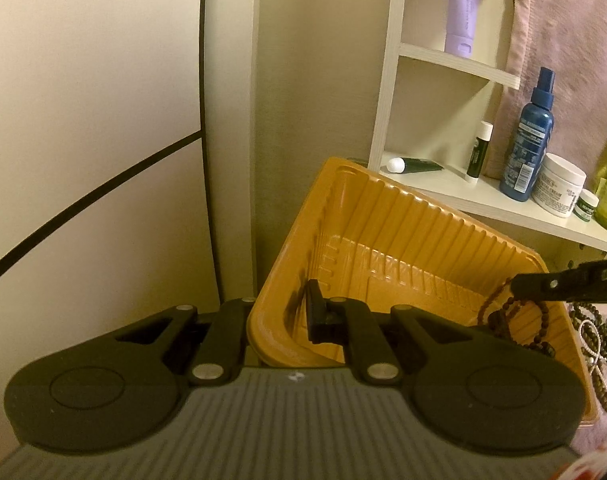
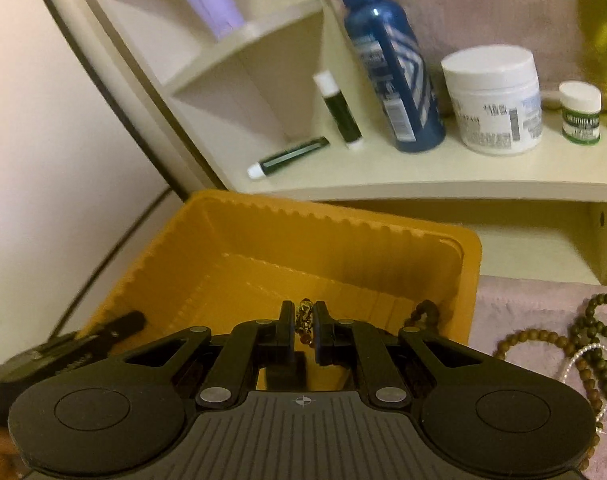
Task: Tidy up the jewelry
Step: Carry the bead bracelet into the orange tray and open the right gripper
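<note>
Over the tray (image 2: 469,280), we are pinching a small gold-and-brown beaded piece (image 2: 304,320) in our right gripper (image 2: 304,326), its fingers nearly closed. Our left gripper (image 1: 279,316) is clamping the tray's ribbed orange wall.

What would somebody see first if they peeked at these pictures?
Probably the big yellow tray in the middle, tipped up below the white shelf. The right hand-held gripper pinches a brown bead bracelet over the tray, while the left hand-held gripper clamps the tray's near edge. The tall blue spray bottle on the shelf stands out too.
</note>
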Demonstrator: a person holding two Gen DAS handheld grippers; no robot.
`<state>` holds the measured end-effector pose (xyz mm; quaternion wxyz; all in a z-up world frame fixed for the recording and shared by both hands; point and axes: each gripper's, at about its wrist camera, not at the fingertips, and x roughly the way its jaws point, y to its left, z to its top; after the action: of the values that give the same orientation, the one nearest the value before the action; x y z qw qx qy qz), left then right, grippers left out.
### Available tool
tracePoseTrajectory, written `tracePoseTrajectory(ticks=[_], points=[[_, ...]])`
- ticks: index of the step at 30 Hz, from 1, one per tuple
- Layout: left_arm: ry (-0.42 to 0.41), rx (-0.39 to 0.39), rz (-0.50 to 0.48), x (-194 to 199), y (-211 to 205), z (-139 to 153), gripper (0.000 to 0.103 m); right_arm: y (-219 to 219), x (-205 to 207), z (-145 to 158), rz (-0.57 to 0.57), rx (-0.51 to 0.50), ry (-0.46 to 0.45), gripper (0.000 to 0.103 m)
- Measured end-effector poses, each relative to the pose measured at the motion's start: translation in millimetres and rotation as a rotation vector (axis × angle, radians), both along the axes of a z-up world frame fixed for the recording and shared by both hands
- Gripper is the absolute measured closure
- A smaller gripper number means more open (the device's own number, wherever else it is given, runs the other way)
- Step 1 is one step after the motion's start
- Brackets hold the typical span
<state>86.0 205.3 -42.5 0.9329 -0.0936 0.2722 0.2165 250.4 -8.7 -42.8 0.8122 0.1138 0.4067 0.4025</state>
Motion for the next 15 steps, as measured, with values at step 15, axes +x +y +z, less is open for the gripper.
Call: tracePoseTrajectory(ticks=[15], points=[[0.021,-0.014,0.018,6,0,-1,0.093,-13,-16,2,0.036,-0.077,-0.064,0.056]])
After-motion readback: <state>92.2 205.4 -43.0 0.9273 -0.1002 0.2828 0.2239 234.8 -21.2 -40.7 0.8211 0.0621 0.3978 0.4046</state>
